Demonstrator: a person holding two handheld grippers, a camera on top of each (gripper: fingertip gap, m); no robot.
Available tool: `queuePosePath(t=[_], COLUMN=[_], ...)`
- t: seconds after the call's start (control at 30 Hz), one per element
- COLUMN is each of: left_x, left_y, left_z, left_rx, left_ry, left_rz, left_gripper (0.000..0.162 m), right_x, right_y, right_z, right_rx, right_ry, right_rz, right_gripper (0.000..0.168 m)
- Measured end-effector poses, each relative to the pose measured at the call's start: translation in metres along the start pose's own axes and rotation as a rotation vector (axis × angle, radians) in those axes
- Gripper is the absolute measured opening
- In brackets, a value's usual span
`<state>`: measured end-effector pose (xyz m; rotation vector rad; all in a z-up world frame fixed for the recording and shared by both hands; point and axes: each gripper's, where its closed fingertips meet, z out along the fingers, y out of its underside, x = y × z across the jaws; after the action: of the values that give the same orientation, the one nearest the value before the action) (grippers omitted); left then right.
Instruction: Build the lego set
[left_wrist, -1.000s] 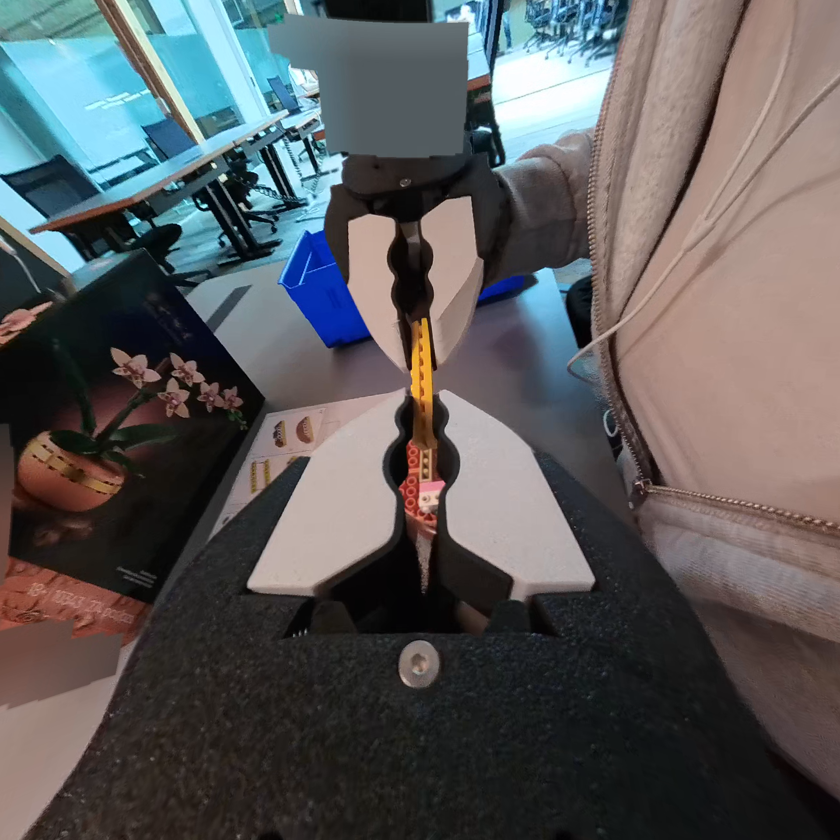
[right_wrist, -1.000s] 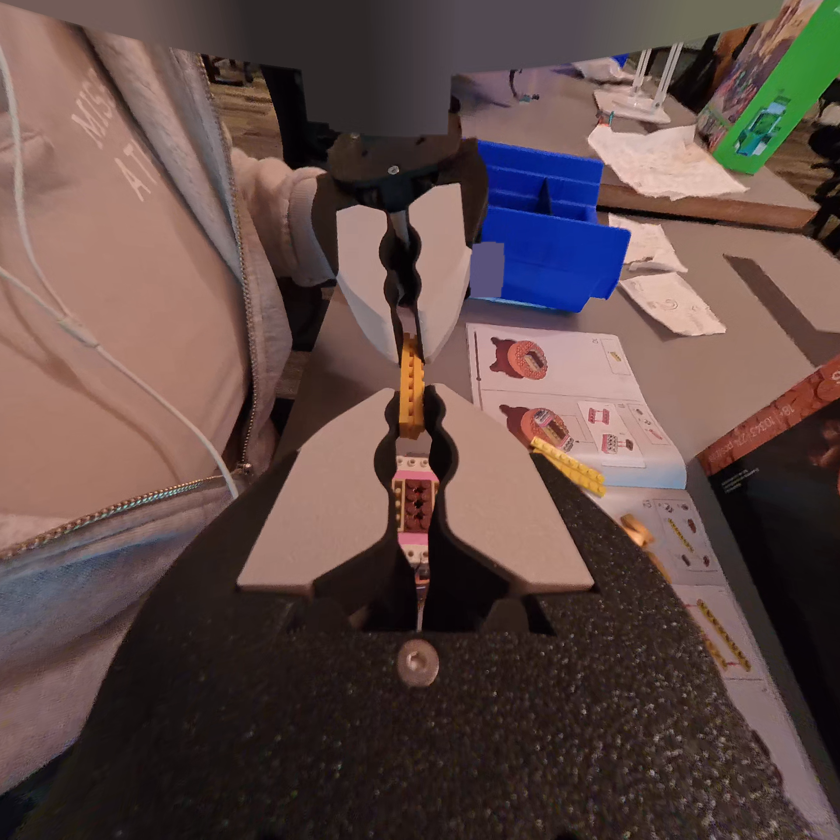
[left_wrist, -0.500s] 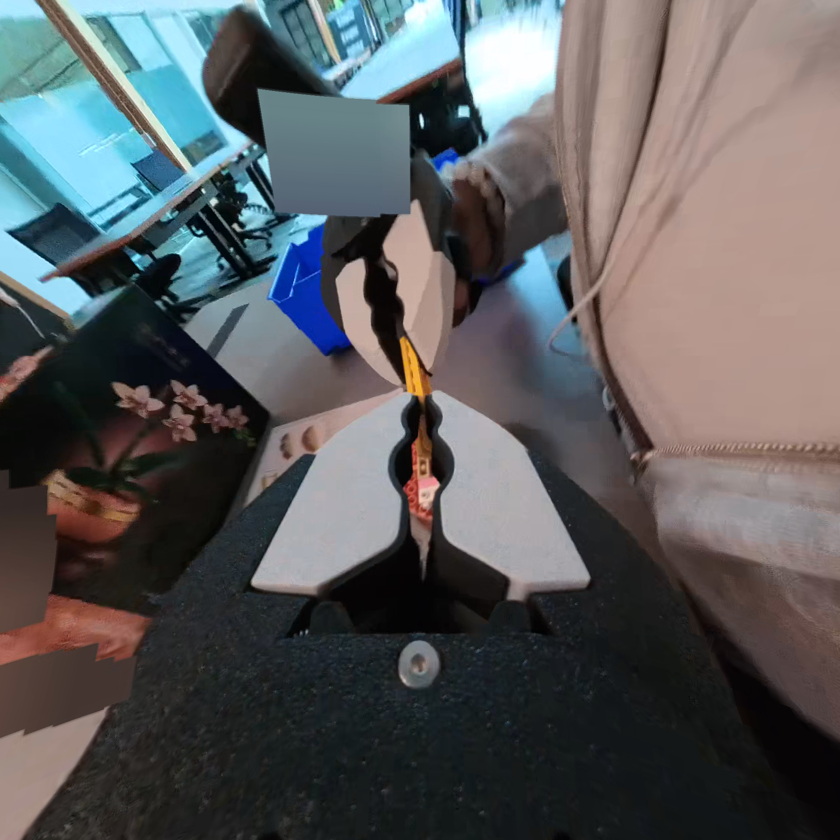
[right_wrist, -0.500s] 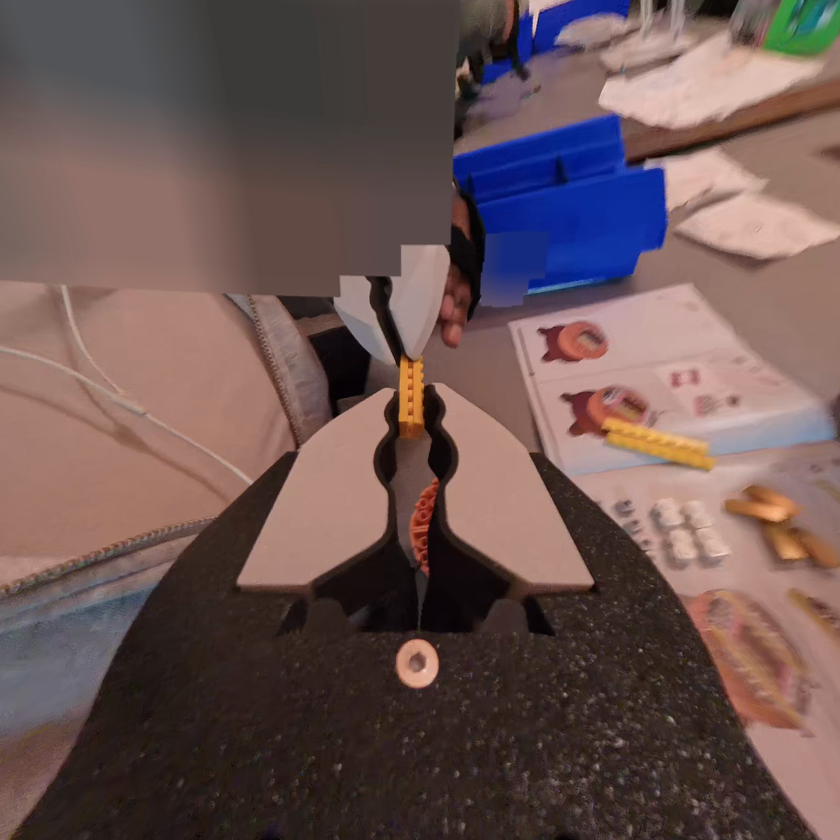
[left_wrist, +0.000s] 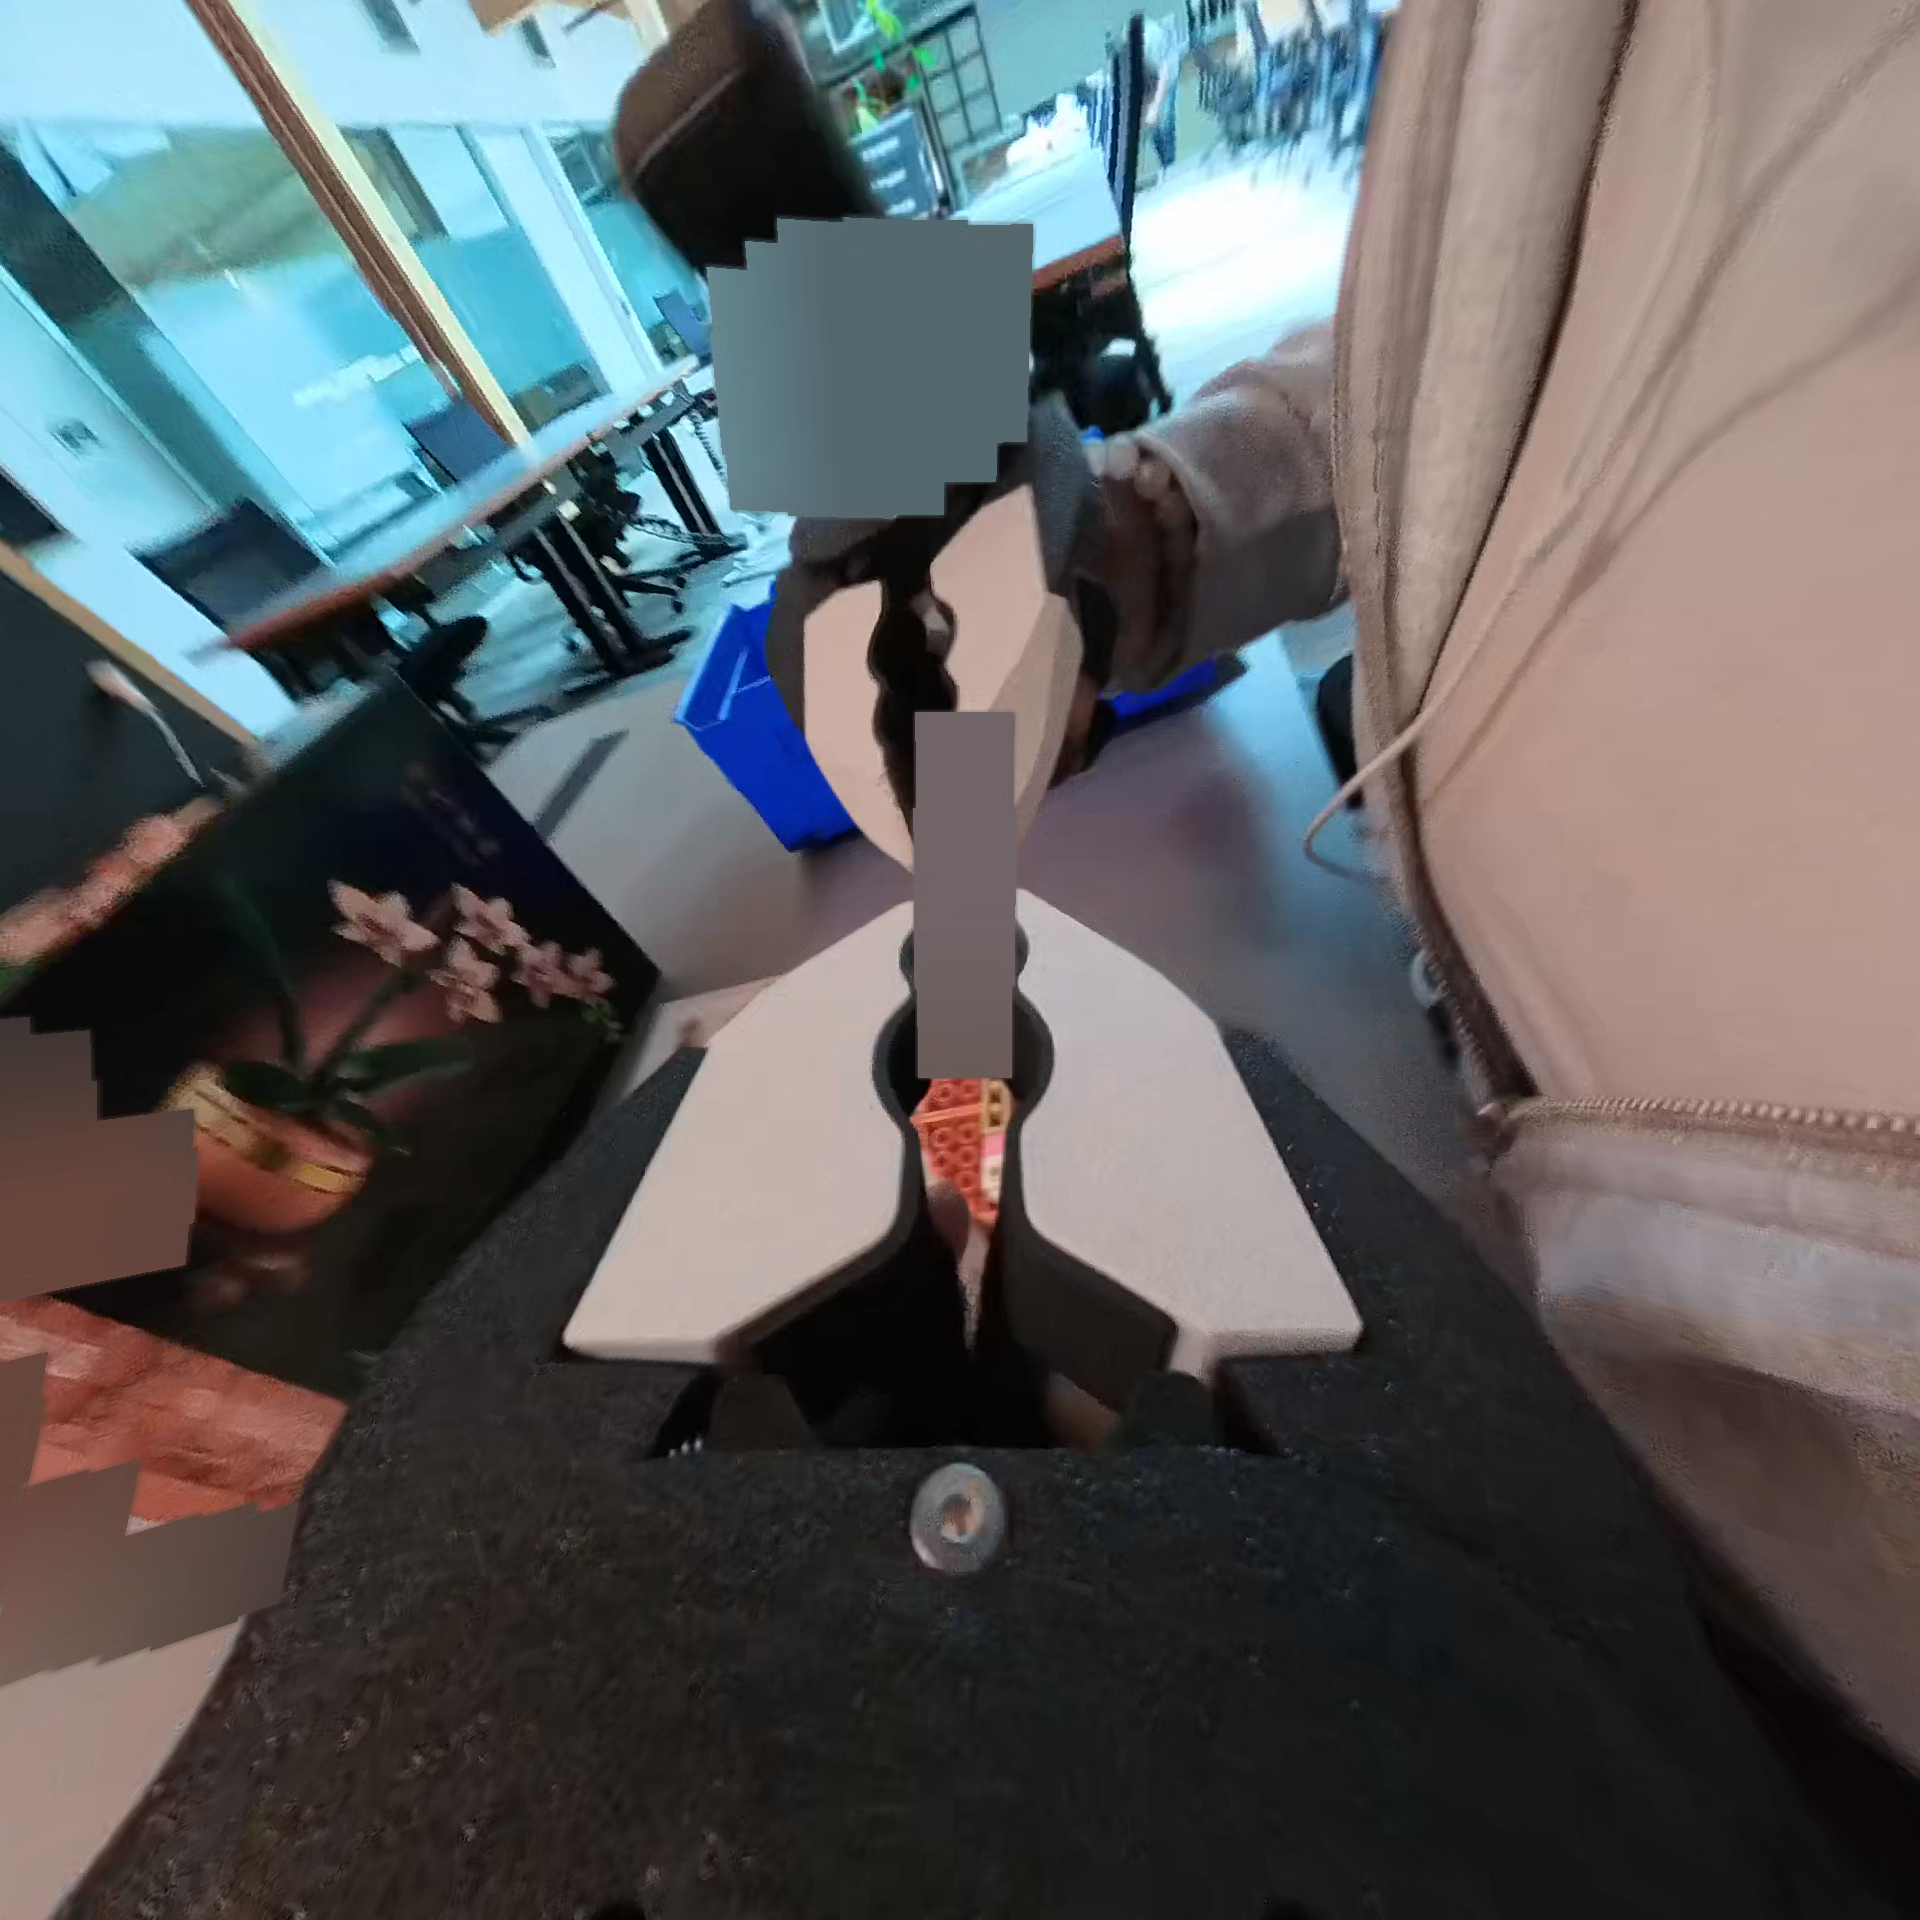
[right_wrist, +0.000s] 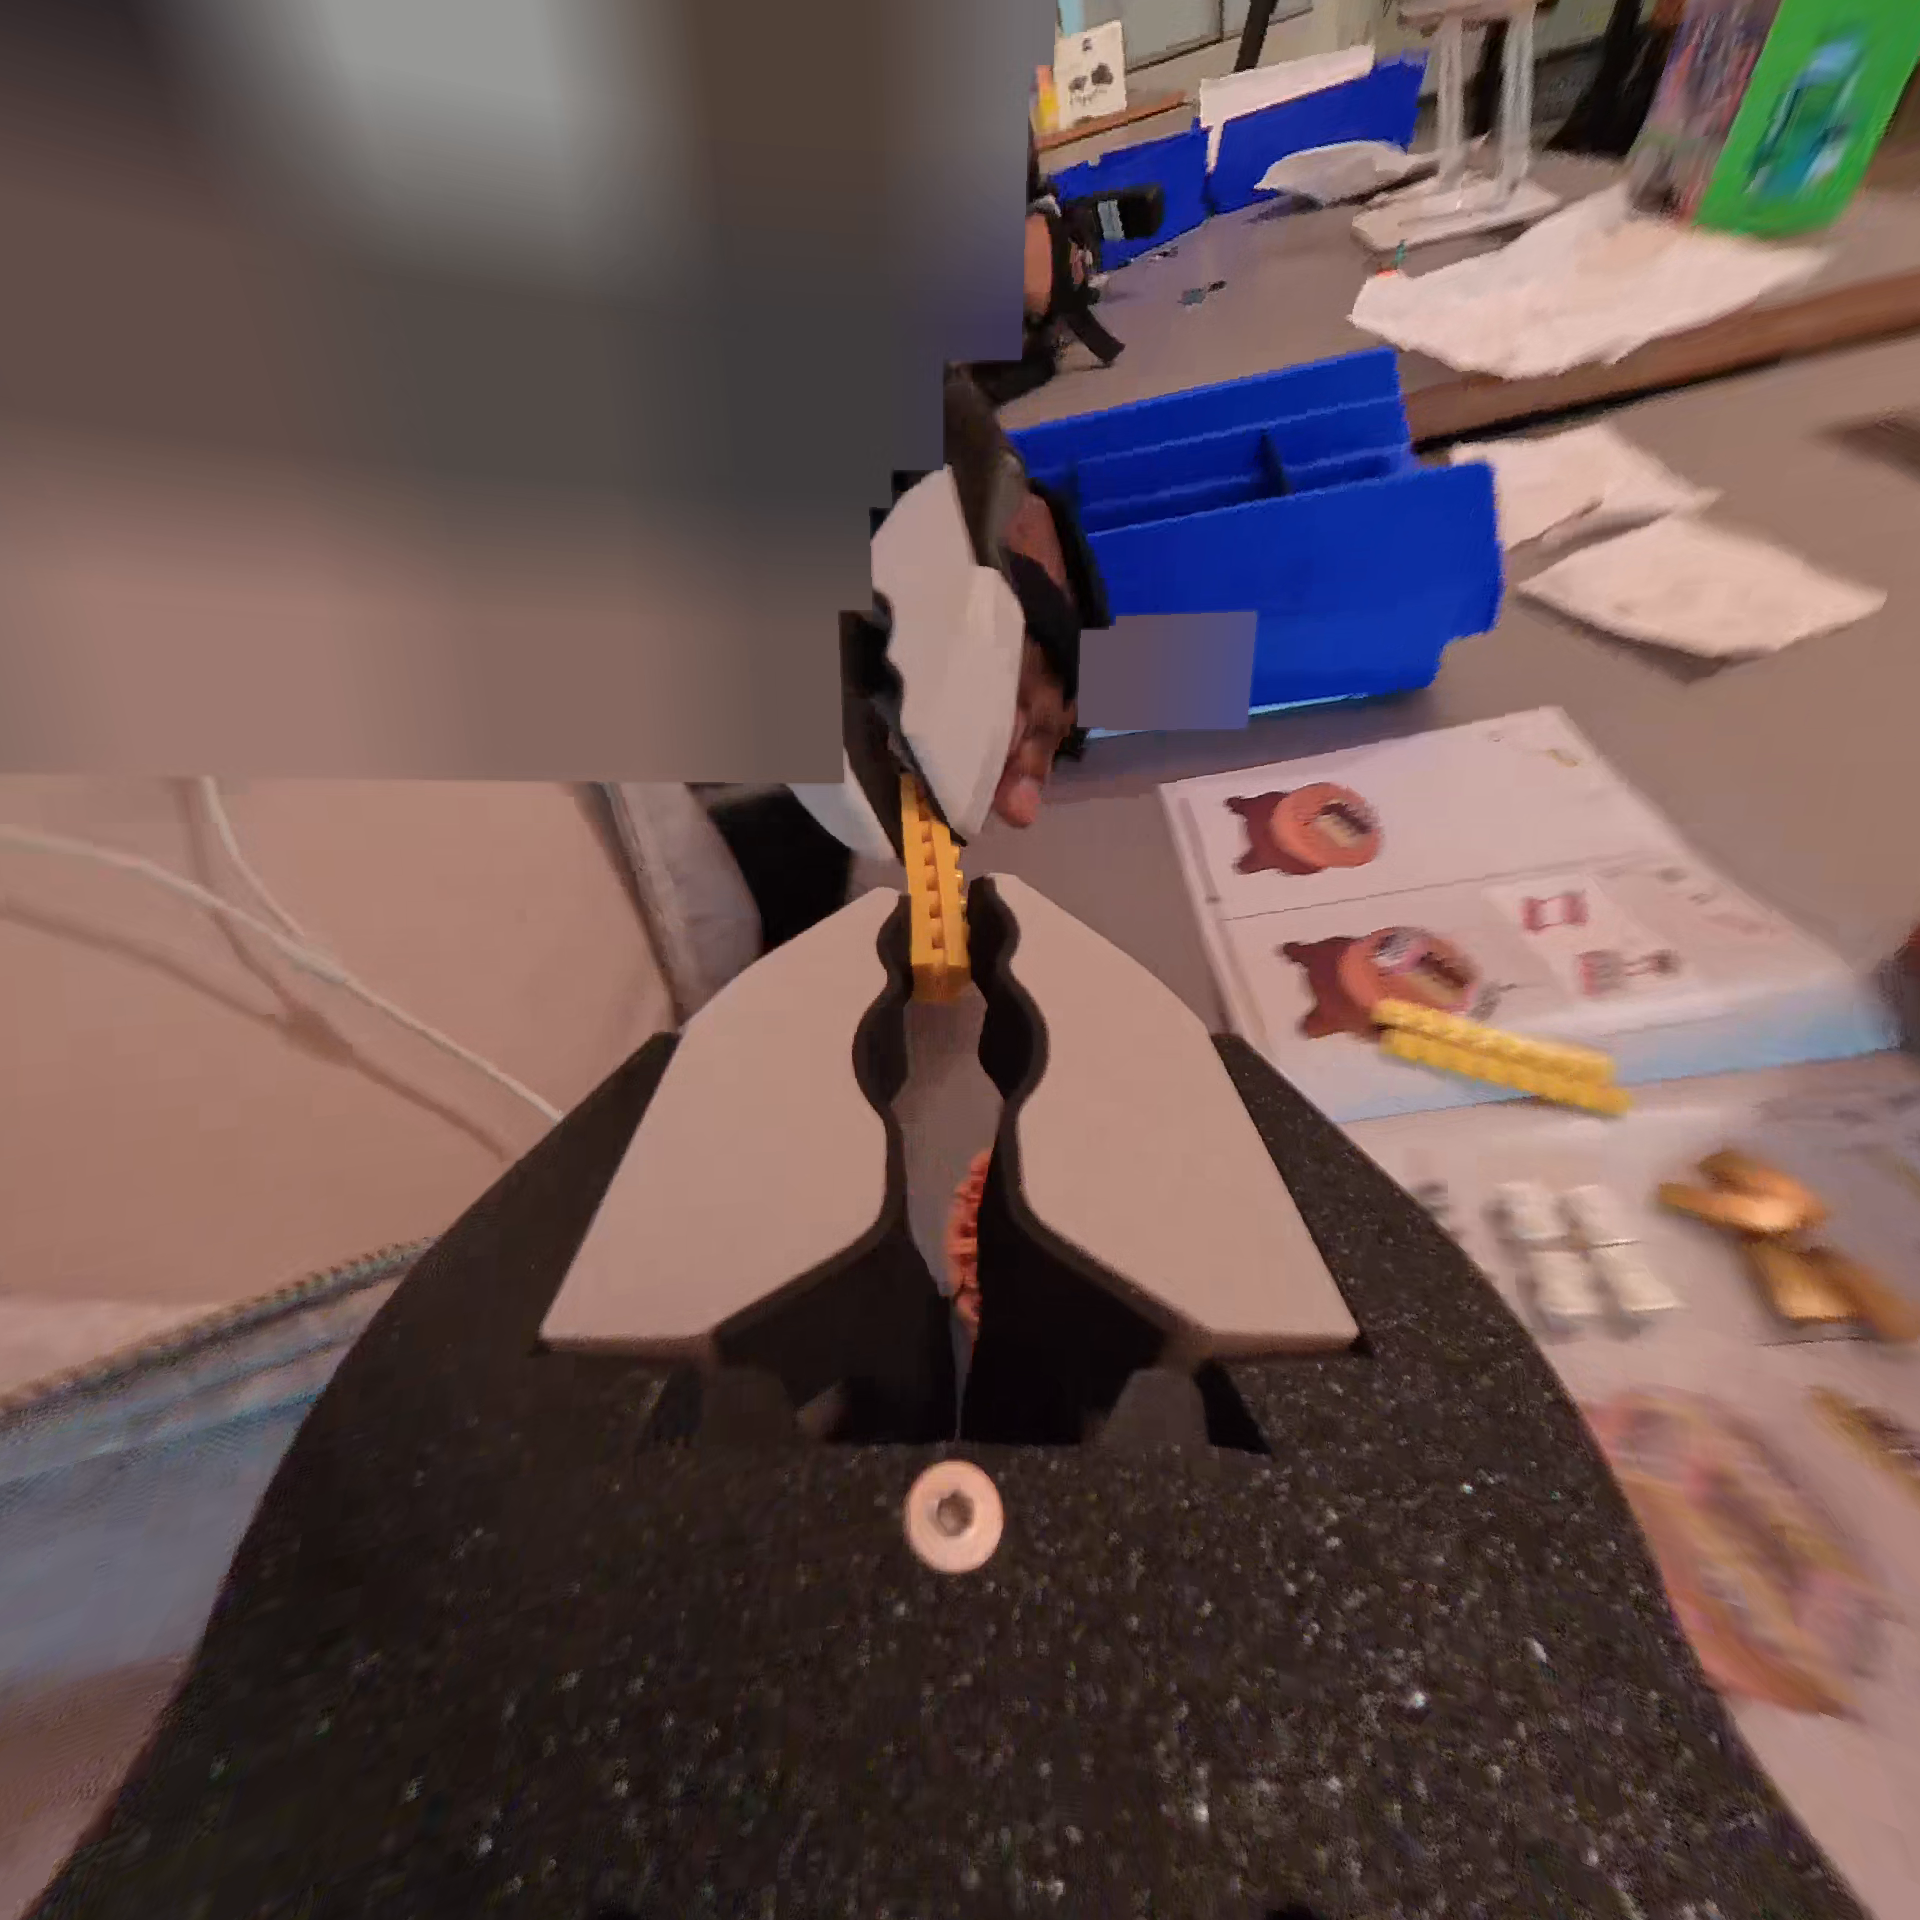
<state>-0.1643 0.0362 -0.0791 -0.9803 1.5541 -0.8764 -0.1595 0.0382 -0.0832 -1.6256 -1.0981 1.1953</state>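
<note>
Left gripper (left_wrist: 961, 940), left wrist view: grey fingers pressed near together, what they pinch at the tips sits under a mosaic patch. A coral-and-pink studded lego assembly (left_wrist: 961, 1143) shows in the gap behind the tips. Right gripper (left_wrist: 935, 821) faces it tip to tip, just beyond. Dark lego box with orchid picture (left_wrist: 343, 1039) stands near the grey table's (left_wrist: 1174, 862) left edge; blue plastic bin (left_wrist: 764, 738) toward the far edge.

Right gripper (right_wrist: 938, 904), right wrist view: fingers clamped on one end of a yellow studded lego bar (right_wrist: 933, 914). Left gripper (right_wrist: 914, 805) opposite grips the bar's other end, so the bar bridges both, held above the table (right_wrist: 1683, 727). Second yellow lego bar (right_wrist: 1496, 1060) lies on the open instruction booklet (right_wrist: 1455, 831). Beside it, small white bricks (right_wrist: 1579, 1257) and gold pieces (right_wrist: 1787, 1247), blurred. Blue bin (right_wrist: 1299, 561) behind the booklet.
</note>
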Motion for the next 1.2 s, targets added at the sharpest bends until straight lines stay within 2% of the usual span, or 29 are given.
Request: queuePosePath(t=[0.1, 0.2, 0.23, 0.33, 0.43, 0.6, 0.67, 0.77, 0.9, 1.07, 1.2], left_x=[0.004, 0.008, 0.008, 0.008, 0.008, 0.006, 0.006, 0.007, 0.012, 0.014, 0.026], left_y=[-0.001, 0.006, 0.009, 0.005, 0.008, 0.003, 0.003, 0.001, 0.012, 0.013, 0.025], left_z=[0.001, 0.003, 0.003, 0.001, 0.001, 0.002, 0.002, 0.002, 0.004, 0.006, 0.009], left_rx=[-0.068, -0.116, -0.113, 0.0, 0.008, 0.023, 0.029, 0.063, -0.007, -0.071, -0.141], left_ry=[-0.027, -0.009, 0.001, 0.045, 0.027, 0.037, 0.053, 0.076, 0.085, 0.047, 0.117], left_rz=[0.223, 0.305, 0.272, -0.018, 0.005, -0.07, -0.111, -0.187, -0.153, -0.002, -0.031], left_gripper=[0.007, 0.005, 0.005, 0.007, 0.008, 0.01, 0.015, 0.009, 0.008, 0.008, 0.008], right_x=[-0.002, 0.0, 0.0, -0.003, -0.003, -0.004, -0.004, -0.007, -0.004, -0.004, -0.005], right_y=[0.002, 0.01, 0.011, 0.007, 0.008, 0.002, 0.001, 0.002, 0.017, 0.017, 0.033], right_z=[0.0, 0.003, 0.004, 0.003, 0.003, 0.0, 0.0, 0.0, 0.004, 0.003, 0.007], right_rx=[0.053, 0.023, 0.019, 0.013, -0.033, -0.039, -0.039, -0.021, -0.131, -0.132, -0.307], right_ry=[-0.097, -0.099, -0.086, -0.027, 0.043, 0.072, 0.081, 0.067, 0.107, 0.092, 0.088], right_rz=[0.228, 0.25, 0.217, -0.083, -0.332, -0.484, -0.512, -0.527, -0.604, -0.576, -0.732], right_gripper=[0.009, 0.009, 0.009, 0.009, 0.01, 0.009, 0.01, 0.01, 0.011, 0.009, 0.008])
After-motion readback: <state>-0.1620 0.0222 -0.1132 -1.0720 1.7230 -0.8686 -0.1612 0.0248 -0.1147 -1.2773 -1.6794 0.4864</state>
